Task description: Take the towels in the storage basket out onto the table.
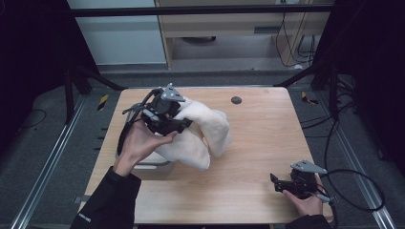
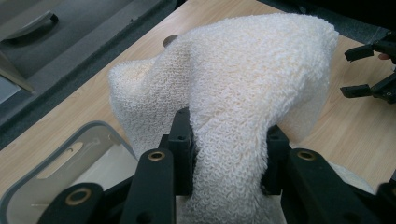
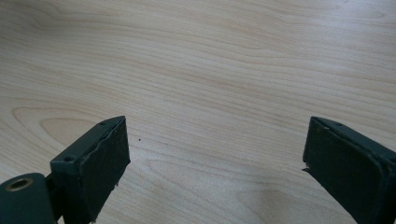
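A cream terry towel [image 1: 206, 130] hangs bunched above the left half of the wooden table [image 1: 262, 143]. My left gripper [image 1: 184, 125] is shut on a fold of it and holds it up off the surface. In the left gripper view the towel [image 2: 247, 65] is pinched between the two black jaws of the left gripper [image 2: 229, 144] and drapes away in a hump. My right gripper [image 1: 276, 182] rests low near the table's front right corner, held by a hand, apart from the towel. In its own view the right gripper [image 3: 215, 154] stands wide open over bare wood.
A white container with a grey rim [image 1: 156, 163] sits at the table's left edge under the towel and hand; its rim [image 2: 100, 126] lies just below the left jaws. A dark round hole [image 1: 236, 100] marks the table's far side. Cables trail at the right.
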{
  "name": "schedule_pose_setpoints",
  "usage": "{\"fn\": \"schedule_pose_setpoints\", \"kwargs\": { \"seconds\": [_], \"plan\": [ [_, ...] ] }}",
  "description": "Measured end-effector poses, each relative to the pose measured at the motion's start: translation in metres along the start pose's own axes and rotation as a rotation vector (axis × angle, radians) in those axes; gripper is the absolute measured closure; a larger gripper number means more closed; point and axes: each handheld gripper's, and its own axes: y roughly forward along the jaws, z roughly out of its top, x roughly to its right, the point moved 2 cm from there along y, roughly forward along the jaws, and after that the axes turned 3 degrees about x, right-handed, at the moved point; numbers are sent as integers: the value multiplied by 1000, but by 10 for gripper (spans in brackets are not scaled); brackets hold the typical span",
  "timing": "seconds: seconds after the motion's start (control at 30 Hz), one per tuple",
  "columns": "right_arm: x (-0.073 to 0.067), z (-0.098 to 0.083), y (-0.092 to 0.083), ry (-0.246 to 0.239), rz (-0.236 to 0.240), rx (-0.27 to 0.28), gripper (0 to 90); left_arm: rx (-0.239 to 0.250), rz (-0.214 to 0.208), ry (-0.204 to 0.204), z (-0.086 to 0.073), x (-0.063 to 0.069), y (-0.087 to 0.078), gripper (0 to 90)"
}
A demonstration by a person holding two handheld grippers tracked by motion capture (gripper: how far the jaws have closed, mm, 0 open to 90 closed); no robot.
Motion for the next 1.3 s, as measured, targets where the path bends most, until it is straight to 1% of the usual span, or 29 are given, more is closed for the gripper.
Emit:
{"fn": "schedule_pose_setpoints", "kwargs": {
  "seconds": [0.07,0.1,0.13,0.23,0.3,0.33,0.37,0.5,0.57,0.6,0.63,0.67,0.77,0.8,0.87,0.93,0.97,1.0,1.07,1.13,1.23,1.27,1.3],
  "plan": [
    [0,0,0,2,1,-1,72,-2,-5,4,2,3,5,654],
    [0,0,0,-1,-1,-2,72,-2,-5,4,2,3,5,654],
    [0,0,0,2,1,-3,72,-3,-13,8,3,5,10,654],
    [0,0,0,-1,0,-3,72,-1,-25,8,5,9,18,654],
    [0,0,0,-2,0,-3,72,-1,-32,16,6,12,22,654],
    [0,0,0,-2,0,-3,72,-1,-32,16,6,12,22,654],
    [0,0,-1,-5,-1,-3,72,0,-38,26,7,16,27,654],
    [1,-1,-1,-9,-3,-5,72,6,-56,29,8,22,38,653],
    [1,-1,-1,-9,-4,-4,72,1,-66,31,8,24,44,654],
    [1,-1,-1,-9,-4,-4,72,1,-66,31,8,24,44,654],
    [1,-1,-1,-10,-4,-4,72,2,-72,35,8,27,51,653],
    [1,-1,-1,-5,-3,-6,72,-2,-74,37,8,28,55,654],
    [1,0,-1,0,-2,-5,72,-8,-81,42,7,32,64,653],
    [1,0,-1,0,-2,-5,72,-8,-81,42,7,32,64,653],
    [0,0,-1,-2,-3,-5,71,-12,-90,43,6,34,71,653],
    [0,0,-1,-5,-4,-5,71,-15,-92,45,6,35,74,654],
    [0,-1,-1,-1,-5,-7,71,-18,-99,49,4,36,79,653],
    [0,-1,-1,-1,-5,-7,71,-18,-99,49,4,36,79,653],
    [0,-1,-1,0,-4,-7,71,-22,-105,53,3,38,86,653],
    [1,-1,-1,-9,-7,-4,71,-24,-108,54,2,39,88,653],
    [1,-1,-1,-9,-6,-4,70,-27,-118,56,-1,42,99,653],
    [1,-1,-1,-9,-6,-4,70,-27,-118,56,-1,42,99,653],
    [1,-1,-1,-4,-6,-5,70,-34,-126,61,-3,44,105,653]
  ]
}}
